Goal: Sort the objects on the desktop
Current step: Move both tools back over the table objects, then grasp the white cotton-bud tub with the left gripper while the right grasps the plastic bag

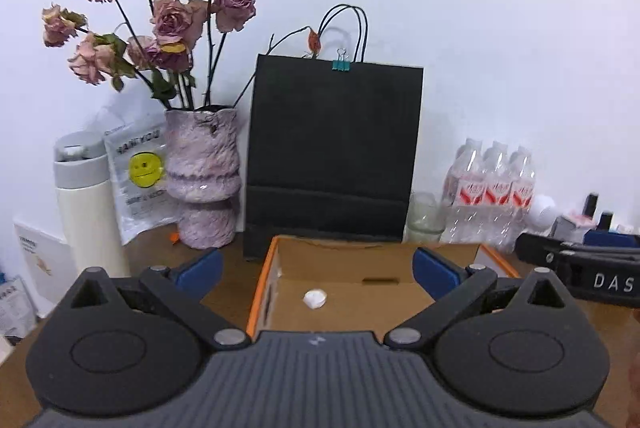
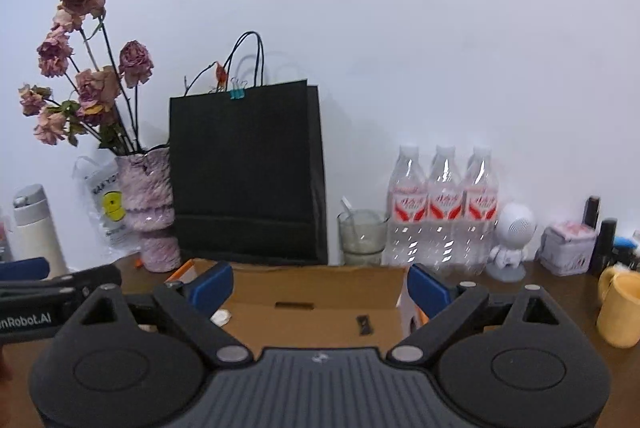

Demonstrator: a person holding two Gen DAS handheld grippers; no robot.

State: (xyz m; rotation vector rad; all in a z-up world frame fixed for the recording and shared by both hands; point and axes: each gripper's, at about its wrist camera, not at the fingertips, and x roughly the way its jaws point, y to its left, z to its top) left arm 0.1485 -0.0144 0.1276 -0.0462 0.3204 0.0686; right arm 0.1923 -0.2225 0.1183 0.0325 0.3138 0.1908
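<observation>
An open cardboard box (image 1: 352,248) with orange edges sits on the brown desk; it also shows in the right wrist view (image 2: 320,282). A small white crumpled lump (image 1: 315,298) lies on its floor, seen partly in the right wrist view (image 2: 221,316). A small black item (image 2: 364,324) lies in the box too. My left gripper (image 1: 318,268) is open and empty, held above the box's near side. My right gripper (image 2: 320,286) is open and empty, also over the box. Each gripper shows at the edge of the other's view.
At the back stand a black paper bag (image 1: 332,155), a pink vase with dried roses (image 1: 202,179), a white thermos (image 1: 86,203), a smiley-face pouch (image 1: 138,175), a glass jar (image 2: 362,236), three water bottles (image 2: 442,207), a white figurine (image 2: 512,240) and a yellow mug (image 2: 620,308).
</observation>
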